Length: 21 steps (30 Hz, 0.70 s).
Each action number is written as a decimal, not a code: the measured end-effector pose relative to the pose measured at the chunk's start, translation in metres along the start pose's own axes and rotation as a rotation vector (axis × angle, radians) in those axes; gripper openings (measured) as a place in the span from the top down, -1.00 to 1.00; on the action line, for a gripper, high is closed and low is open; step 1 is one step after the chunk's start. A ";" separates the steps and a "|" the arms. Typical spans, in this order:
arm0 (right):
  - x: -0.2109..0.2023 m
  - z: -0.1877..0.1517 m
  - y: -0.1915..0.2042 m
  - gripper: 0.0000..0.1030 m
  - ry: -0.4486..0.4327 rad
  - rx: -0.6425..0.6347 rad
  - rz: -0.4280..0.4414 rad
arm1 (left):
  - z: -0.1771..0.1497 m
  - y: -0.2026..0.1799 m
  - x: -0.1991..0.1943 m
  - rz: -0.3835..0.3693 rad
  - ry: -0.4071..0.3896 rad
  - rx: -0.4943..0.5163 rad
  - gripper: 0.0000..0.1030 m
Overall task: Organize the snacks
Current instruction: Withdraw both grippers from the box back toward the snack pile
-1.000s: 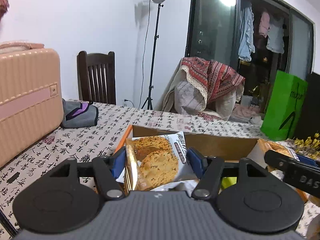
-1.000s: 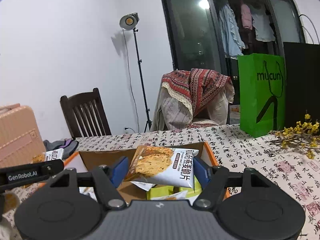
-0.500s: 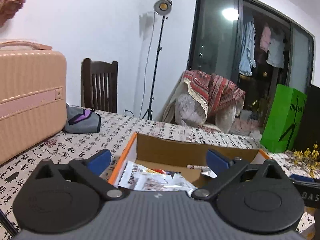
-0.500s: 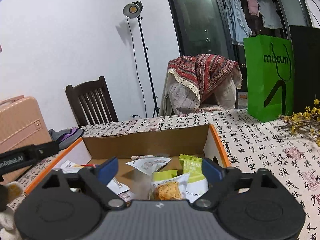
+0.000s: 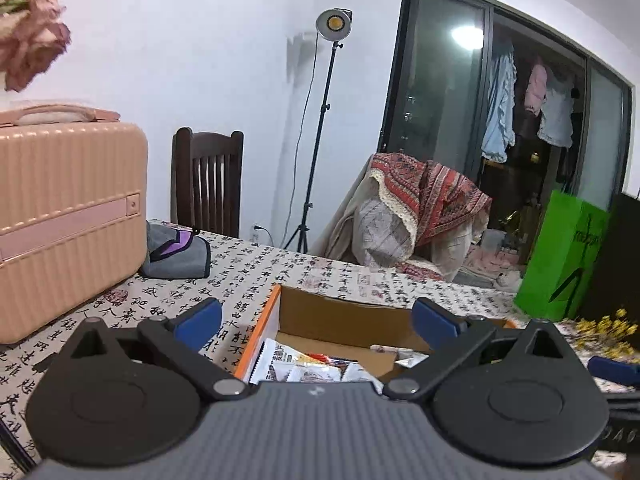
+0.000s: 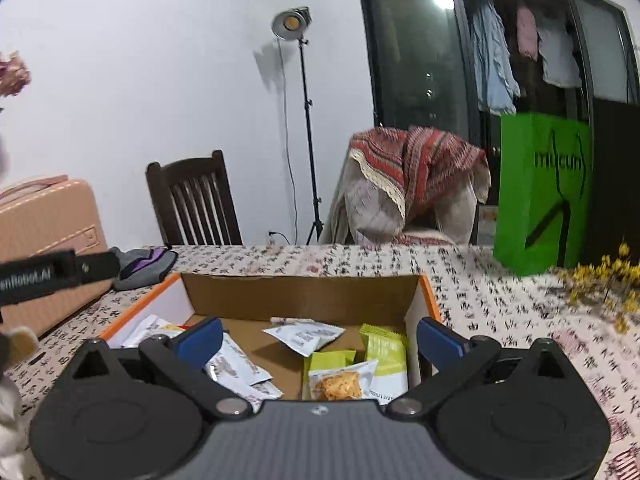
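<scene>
Both claws, left point(image 5: 316, 320) and right point(image 6: 318, 334), spread wide and empty above cardboard box point(image 6: 304, 292); several snack packets point(image 6: 304, 334) already inside.

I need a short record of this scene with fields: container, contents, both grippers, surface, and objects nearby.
container: cardboard box, open top, orange edge
contents: white snack packets, green packets, one packet showing a cracker
left hand-held gripper: open, holds nothing, jaws have just been opening
right hand-held gripper: open, holds nothing, jaws have just been opening
surface: table with calligraphy-print cloth
nearby: pink suitcase, grey pouch, green bag, yellow flowers
</scene>
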State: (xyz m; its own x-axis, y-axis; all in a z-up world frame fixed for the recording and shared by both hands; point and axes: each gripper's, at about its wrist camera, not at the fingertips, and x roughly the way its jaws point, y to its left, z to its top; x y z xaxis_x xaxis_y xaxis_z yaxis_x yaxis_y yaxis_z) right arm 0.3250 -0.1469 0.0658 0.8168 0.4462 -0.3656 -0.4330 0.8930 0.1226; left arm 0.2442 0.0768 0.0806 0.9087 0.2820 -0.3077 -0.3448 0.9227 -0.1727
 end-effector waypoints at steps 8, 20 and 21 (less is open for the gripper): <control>-0.035 -0.006 0.014 -1.00 0.019 -0.035 -0.013 | -0.004 0.018 -0.034 0.002 0.017 0.017 -1.00; -0.083 -0.052 0.027 -1.00 0.085 -0.088 -0.045 | -0.039 0.051 -0.076 0.008 0.095 0.070 -1.00; -0.086 -0.058 0.027 -1.00 0.100 -0.090 -0.044 | -0.043 0.054 -0.079 0.006 0.104 0.071 -1.00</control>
State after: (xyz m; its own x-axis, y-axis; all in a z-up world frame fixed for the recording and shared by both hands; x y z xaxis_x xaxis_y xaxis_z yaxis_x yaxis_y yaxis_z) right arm 0.2213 -0.1646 0.0467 0.7953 0.3951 -0.4598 -0.4340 0.9006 0.0232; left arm 0.1439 0.0929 0.0550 0.8763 0.2623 -0.4041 -0.3292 0.9385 -0.1046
